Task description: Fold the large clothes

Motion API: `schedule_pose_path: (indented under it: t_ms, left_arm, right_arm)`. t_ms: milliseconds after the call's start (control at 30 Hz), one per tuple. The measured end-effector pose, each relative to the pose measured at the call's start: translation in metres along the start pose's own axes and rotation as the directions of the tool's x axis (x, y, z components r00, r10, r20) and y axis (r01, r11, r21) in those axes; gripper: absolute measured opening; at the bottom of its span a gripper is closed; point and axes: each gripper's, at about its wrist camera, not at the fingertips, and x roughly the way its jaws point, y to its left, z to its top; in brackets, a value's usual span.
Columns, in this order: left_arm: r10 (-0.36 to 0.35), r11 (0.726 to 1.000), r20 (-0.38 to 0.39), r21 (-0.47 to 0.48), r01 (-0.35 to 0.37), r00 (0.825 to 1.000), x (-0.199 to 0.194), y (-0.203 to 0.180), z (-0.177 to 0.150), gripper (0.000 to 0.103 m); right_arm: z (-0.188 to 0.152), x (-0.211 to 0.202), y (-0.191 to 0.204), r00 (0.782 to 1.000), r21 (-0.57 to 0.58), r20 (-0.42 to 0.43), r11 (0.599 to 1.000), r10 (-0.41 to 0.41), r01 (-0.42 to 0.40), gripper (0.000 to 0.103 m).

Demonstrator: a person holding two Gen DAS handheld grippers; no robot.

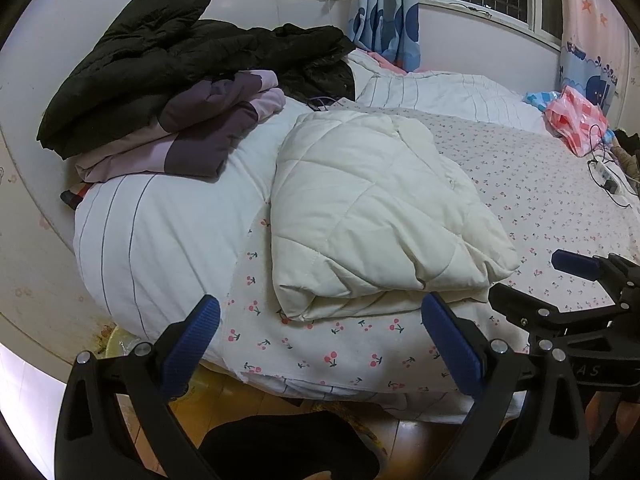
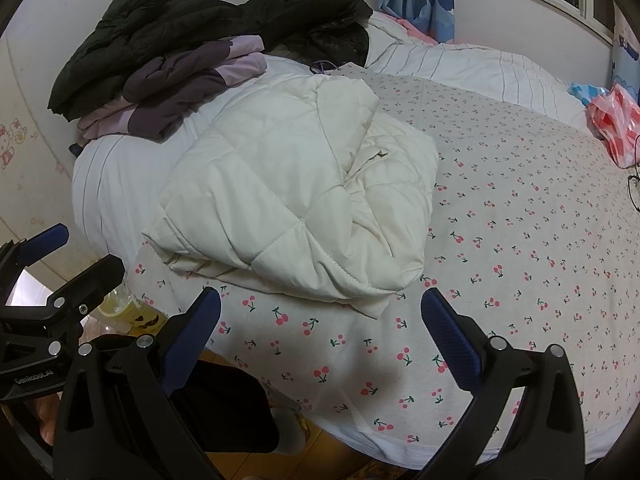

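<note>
Cream quilted jacket (image 1: 384, 216), padded, stitched in a large diamond pattern, folded into a thick rough rectangle with layered edges showing along its near side; it lies flat on the cherry-print bed sheet (image 1: 552, 200), its left edge against a white striped duvet (image 1: 160, 232). Purple and lilac garment (image 1: 208, 136), folded in a loose stack, rests on top of the duvet behind the jacket. Black padded coat (image 1: 160, 56), crumpled and unfolded, is heaped over and behind the purple garment, near the wall.
</note>
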Motion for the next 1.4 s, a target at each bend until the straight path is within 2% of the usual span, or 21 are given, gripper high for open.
schedule_pose_path:
  t_ms: [1400]
  left_arm:
    - [-0.007,1.0,-0.004,0.001,0.007,1.0,0.0083,0.0012,-0.0038,0.096]
  right_arm:
    - [-0.0015,0.0091,-0.0019,1.0,-0.017,-0.012,1.0,-0.004,0.004,0.097]
